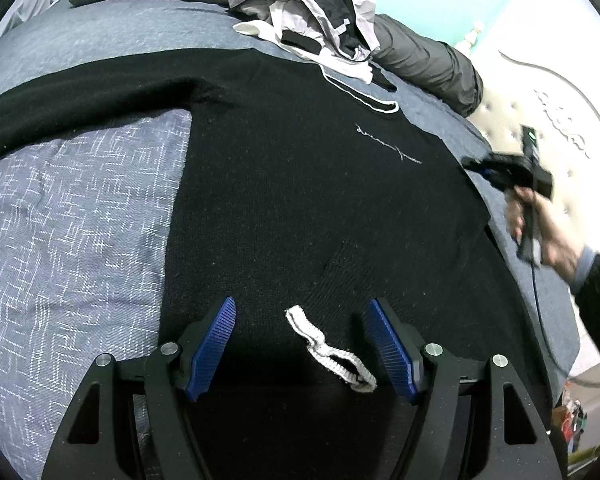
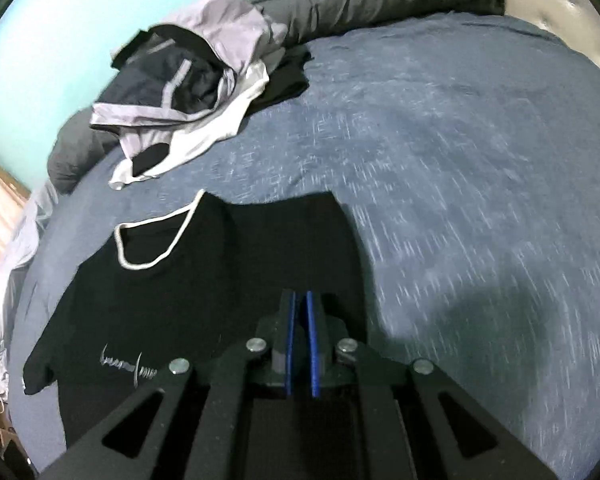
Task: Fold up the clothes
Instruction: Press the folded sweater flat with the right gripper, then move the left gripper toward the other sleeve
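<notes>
The black sweater (image 1: 300,200) lies on the bed (image 1: 80,220) under the released left tool (image 1: 300,316), while the right tool (image 2: 300,300) is clenched on its sleeve.

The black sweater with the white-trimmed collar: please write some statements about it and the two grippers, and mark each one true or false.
1. The black sweater with the white-trimmed collar lies spread on the blue woven bedcover. True.
2. The left gripper is shut. False: its blue pads stand wide apart.
3. A small white knitted loop lies on the sweater between the left gripper's fingers. True.
4. The right gripper is wide open. False: its pads are nearly together.
5. The pile of grey, white and black clothes lies on top of the sweater's chest. False: it lies on the bedcover beyond the collar.
</notes>
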Available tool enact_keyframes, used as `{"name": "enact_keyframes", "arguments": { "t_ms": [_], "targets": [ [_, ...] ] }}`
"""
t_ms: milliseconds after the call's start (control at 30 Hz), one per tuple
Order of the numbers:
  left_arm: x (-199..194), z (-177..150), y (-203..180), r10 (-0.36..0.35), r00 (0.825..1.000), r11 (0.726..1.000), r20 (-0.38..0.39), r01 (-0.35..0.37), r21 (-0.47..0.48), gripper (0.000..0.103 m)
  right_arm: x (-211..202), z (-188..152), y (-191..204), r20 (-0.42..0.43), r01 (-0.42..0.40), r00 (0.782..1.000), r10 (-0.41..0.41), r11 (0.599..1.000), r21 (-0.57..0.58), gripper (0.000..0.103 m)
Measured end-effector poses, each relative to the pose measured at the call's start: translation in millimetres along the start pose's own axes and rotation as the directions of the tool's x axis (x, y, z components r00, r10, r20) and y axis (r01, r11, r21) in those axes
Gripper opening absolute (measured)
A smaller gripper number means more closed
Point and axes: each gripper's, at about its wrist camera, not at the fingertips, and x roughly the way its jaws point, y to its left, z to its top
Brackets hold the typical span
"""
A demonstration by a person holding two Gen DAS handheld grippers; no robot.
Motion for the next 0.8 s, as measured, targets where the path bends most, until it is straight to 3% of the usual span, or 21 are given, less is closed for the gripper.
{"name": "enact_keyframes", "arguments": {
  "t_ms": [67,300,700,800],
  "targets": [
    [-1.8,-0.2,0.3,-0.004,1.0,1.0,0.004,0.004,-0.004,0.073,-15.8,-15.7,0.1,0.017,-0.012,1.0,0.012,1.0,-0.017,0.005],
    [-8.6,1.2,-1.5,0.002,1.0,1.0,0.026,-0.002,0.0,0.073,-30.4,-73.8,-10.1,-0.068,0.098,0.992,-0.102,0.993,-0.061,0.006],
    [-16.8,4.3,0.4,-0.01,0.999,1.0,0.039,0.011,-0.018,0.073,-57.2,-93.8,-9.3,-0.067,0.099,0.993,-0.098,0.995,0.001,0.005],
    [-22.8,5.4,4.1,-0.012,0.999,0.999,0.05,0.014,-0.029,0.073,-69.2,-100.9,-5.0,-0.018,0.09,0.996,-0.089,0.994,0.063,0.006]
  ]
}}
